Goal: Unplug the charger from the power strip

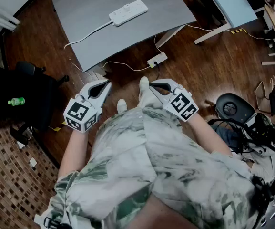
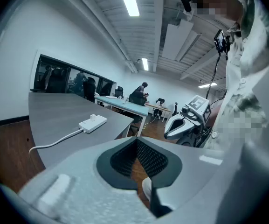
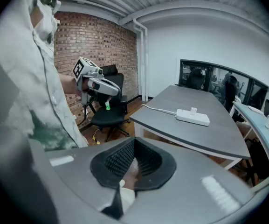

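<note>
Lying on the one grey table (image 1: pixel 104 32) is one white power strip (image 1: pixel 127 12), with one small white charger (image 3: pixel 193 110) plugged into its top. Two grippers, the left gripper (image 1: pixel 106 83) and the right gripper (image 1: pixel 152 85), hang well short of the table, each with fingers closed on nothing.

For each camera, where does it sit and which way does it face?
Head view: on the person's head, facing steeply down at the table and power strip; shows shirt, left claw and right claw, both shut.
Left gripper view: on the left claw, facing along its jaws toward the table; shows shirt and right claw.
Right gripper view: on the right claw, facing the table and black chair; shows shirt and left claw.
Shared: all three show the power strip.
</note>
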`<state>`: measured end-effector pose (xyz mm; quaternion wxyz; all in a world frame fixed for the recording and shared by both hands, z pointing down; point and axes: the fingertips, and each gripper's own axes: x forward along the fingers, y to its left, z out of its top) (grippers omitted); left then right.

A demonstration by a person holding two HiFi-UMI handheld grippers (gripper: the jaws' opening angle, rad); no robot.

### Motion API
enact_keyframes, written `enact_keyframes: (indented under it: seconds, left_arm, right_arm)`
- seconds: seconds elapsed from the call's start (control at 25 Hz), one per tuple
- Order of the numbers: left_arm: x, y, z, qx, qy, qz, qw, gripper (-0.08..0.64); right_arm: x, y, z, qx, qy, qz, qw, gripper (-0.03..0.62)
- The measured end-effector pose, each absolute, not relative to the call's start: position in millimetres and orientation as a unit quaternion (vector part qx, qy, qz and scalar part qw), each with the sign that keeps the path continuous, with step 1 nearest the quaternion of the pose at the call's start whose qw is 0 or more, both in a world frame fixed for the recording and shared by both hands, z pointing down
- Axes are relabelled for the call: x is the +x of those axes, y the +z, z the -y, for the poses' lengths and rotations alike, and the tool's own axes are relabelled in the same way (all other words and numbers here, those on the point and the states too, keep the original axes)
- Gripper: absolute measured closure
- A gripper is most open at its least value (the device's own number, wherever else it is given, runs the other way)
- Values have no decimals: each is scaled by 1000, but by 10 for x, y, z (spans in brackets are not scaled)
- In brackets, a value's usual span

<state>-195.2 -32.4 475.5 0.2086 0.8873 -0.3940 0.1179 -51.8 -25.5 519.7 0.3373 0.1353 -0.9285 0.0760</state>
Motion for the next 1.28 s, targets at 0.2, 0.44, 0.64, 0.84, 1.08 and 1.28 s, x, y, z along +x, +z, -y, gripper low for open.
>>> enact_keyframes:
  seconds: [0.2,0.44,0.64,0.84,1.08,1.28]
  left_arm:
    - [-1889,4793,959,883,128,407,198,557]
    - [-1737,4945,1996,856,149,447,212,557]
    - [-1598,5196,2672,840,202,454,217,553]
    - [-1703,5489,3196,819,237,464,240,509]
    - [-1869,5857,3723,812,309,435,237,477]
    - [-1875,6179,4052,813,372,379,238,445]
  right_arm:
    - [-525,5323,1063,118,66,929,344,586]
    - [-620,5591,2302,36,33,926,375,586]
    - [-790,5814,3130,-5,13,924,382,586]
    - [-1088,6264,3669,-35,14,912,409,586]
    - [-1470,6555,3968,-53,2,896,441,586]
    - [-1593,6758,4069,-69,32,879,470,586]
